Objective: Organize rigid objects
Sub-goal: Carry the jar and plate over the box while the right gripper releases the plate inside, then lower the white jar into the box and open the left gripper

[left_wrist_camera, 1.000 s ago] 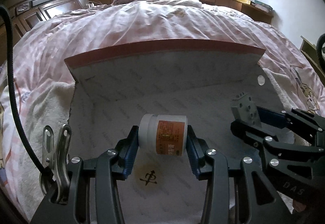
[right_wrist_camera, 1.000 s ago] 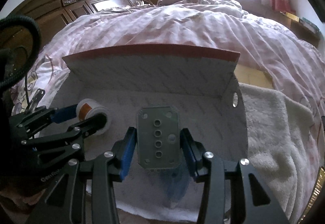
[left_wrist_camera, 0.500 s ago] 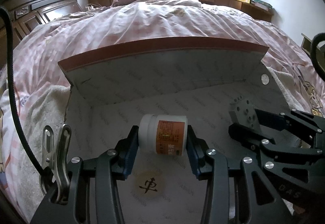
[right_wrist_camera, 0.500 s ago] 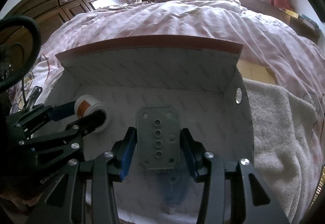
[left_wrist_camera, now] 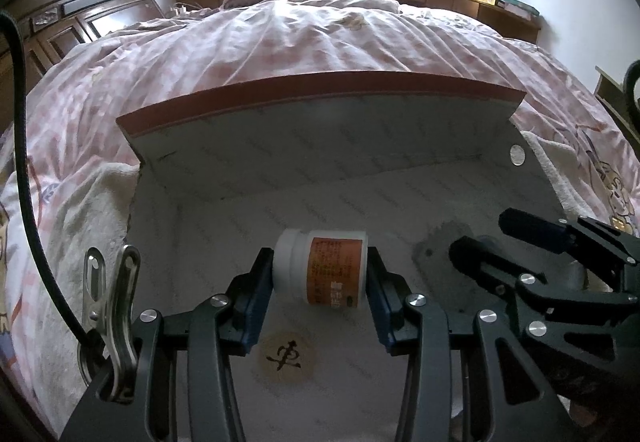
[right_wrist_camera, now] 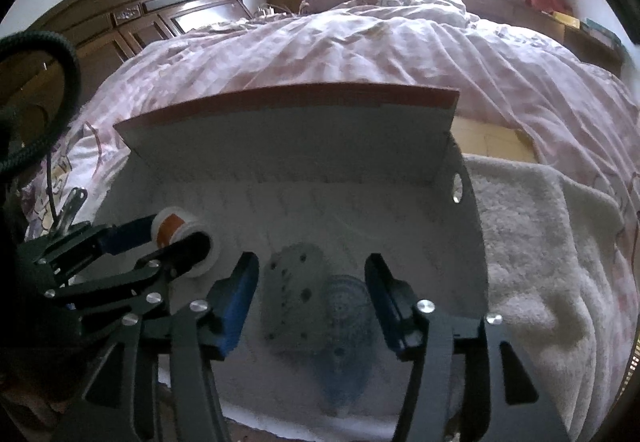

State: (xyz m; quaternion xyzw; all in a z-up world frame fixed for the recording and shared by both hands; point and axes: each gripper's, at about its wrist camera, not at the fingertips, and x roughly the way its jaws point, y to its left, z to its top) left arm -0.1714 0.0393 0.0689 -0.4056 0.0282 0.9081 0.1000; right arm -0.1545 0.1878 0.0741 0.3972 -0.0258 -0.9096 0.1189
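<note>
Left wrist shows my left gripper (left_wrist_camera: pixel 320 278) clamped on the pill bottle (left_wrist_camera: pixel 322 266) over the box (left_wrist_camera: pixel 320 97); my right gripper (right_wrist_camera: pixel 308 302) gapes around the loose gray plate (right_wrist_camera: pixel 290 294), for stowing.

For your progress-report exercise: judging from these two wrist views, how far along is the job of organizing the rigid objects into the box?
Done: the grey perforated plate, the blue ruler-like piece and the round game piece lie in the white box; the right gripper is open around the plate. In hand: the left gripper holds the white bottle over the box. Left: releasing the bottle.
</note>
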